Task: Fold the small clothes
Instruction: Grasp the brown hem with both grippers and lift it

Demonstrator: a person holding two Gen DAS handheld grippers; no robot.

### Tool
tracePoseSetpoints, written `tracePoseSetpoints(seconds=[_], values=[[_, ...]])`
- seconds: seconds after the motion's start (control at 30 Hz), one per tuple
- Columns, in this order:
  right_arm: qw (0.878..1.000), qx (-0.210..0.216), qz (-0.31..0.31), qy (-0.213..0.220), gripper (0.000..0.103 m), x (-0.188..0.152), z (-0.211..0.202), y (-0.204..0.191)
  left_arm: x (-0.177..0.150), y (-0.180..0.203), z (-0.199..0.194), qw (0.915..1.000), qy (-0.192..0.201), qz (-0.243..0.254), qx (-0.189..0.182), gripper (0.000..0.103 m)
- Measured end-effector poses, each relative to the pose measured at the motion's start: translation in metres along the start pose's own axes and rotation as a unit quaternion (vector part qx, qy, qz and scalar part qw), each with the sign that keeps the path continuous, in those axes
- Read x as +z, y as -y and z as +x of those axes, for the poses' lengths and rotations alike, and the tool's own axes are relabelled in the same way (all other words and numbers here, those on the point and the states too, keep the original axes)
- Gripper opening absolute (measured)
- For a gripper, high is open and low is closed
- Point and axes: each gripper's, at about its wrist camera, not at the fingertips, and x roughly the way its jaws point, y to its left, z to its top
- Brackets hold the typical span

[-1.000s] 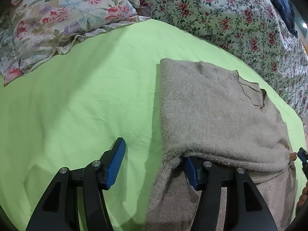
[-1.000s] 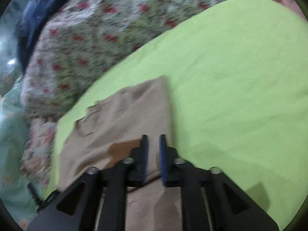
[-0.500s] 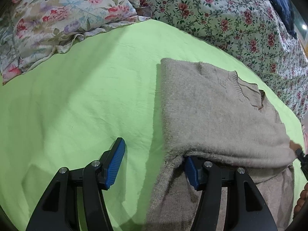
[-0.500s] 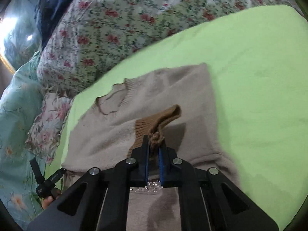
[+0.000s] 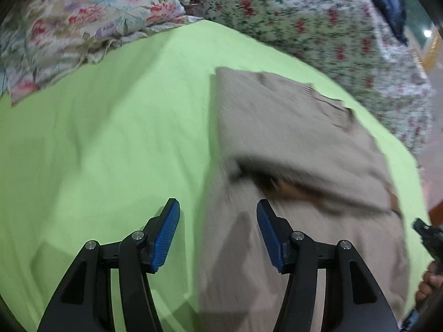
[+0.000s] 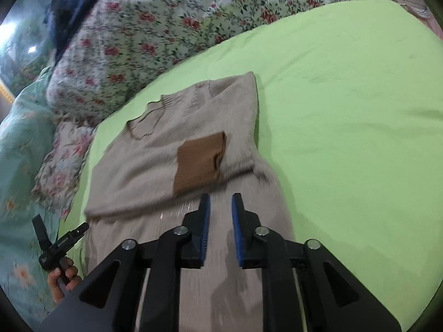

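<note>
Nearest you, both grippers hang over the beige sweater, which lies on the lime-green bed sheet. Your right gripper: jaws w/ a narrow gap, nothing between them, having just been opening; they sit just short of the brown cuff, not touching it. That cuff lies flat on the folded upper part. Your left gripper: jaws spread abt halfway, empty, left finger over bare sheet, right finger over the sweater's lower half; contact w/ fabric can't be told, pic blurred. Farther off, neckline points toward the floral bedding; floral pillow at far left.
</note>
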Motion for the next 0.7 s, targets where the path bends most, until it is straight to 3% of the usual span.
tracePoseSetpoints(seconds=[0.07,0.3,0.47,0.7], values=[[1.0,0.008,0.0,0.0,0.033,-0.015,-0.018,0.004,-0.021,0.0,-0.018,0.9998,-0.005,0.004,-0.017,0.058],[1.0,0.014,0.003,-0.005,0.034,-0.066,-0.06,0.015,-0.098,0.005,-0.068,0.9964,-0.044,0.019,-0.07,0.059],[0.999,0.036,-0.014,-0.015,0.048,-0.103,-0.083,0.012,-0.144,0.008,-0.092,0.9913,-0.068,0.019,-0.111,0.065],[0.995,0.063,-0.041,-0.059,0.049,-0.155,-0.102,0.022,-0.204,0.012,-0.103,0.9835,-0.093,0.035,-0.151,0.067]])
